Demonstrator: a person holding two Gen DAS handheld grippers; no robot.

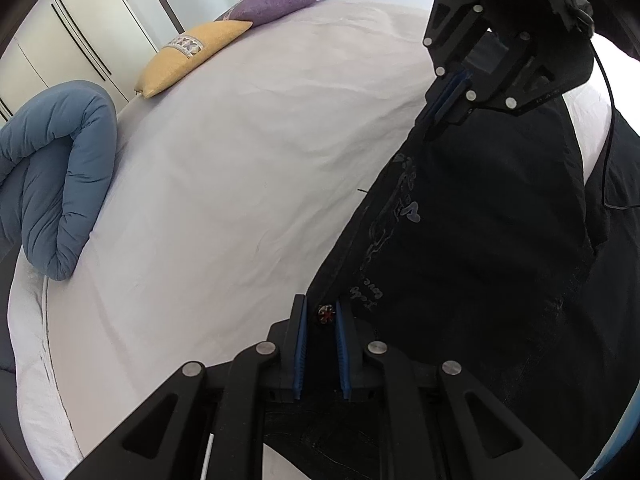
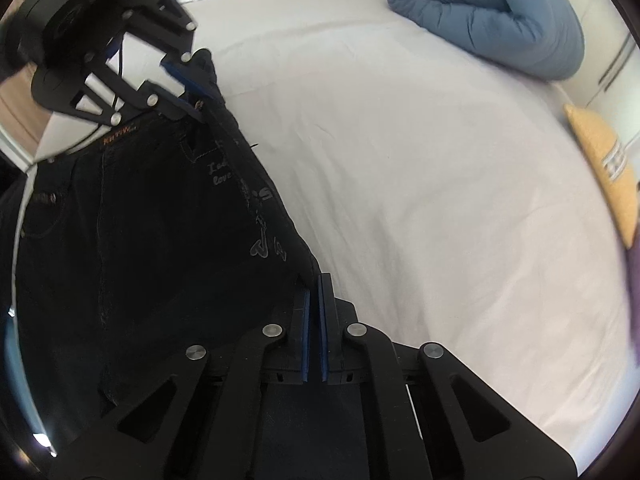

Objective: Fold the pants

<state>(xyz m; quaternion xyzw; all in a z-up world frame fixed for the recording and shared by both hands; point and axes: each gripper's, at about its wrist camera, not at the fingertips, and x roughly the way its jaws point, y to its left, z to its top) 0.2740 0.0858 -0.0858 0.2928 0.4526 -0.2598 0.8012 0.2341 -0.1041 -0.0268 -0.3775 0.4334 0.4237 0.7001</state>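
Black jeans (image 1: 472, 240) with pale printed lettering hang stretched between my two grippers above a white bed. My left gripper (image 1: 322, 312) is shut on the waistband end beside the button (image 1: 325, 314). My right gripper (image 2: 314, 288) is shut on the jeans' (image 2: 140, 240) outer edge further along. Each gripper shows in the other's view: the right one (image 1: 452, 96) at the upper right of the left wrist view, the left one (image 2: 188, 84) at the upper left of the right wrist view. The lower legs are hidden.
The white bed sheet (image 1: 248, 152) spreads under the jeans. A rolled blue duvet (image 1: 52, 184) lies at one edge of the bed, with a yellow pillow (image 1: 192, 56) and a purple pillow (image 1: 280, 0) beside it. White wardrobe doors (image 1: 76, 40) stand behind the bed.
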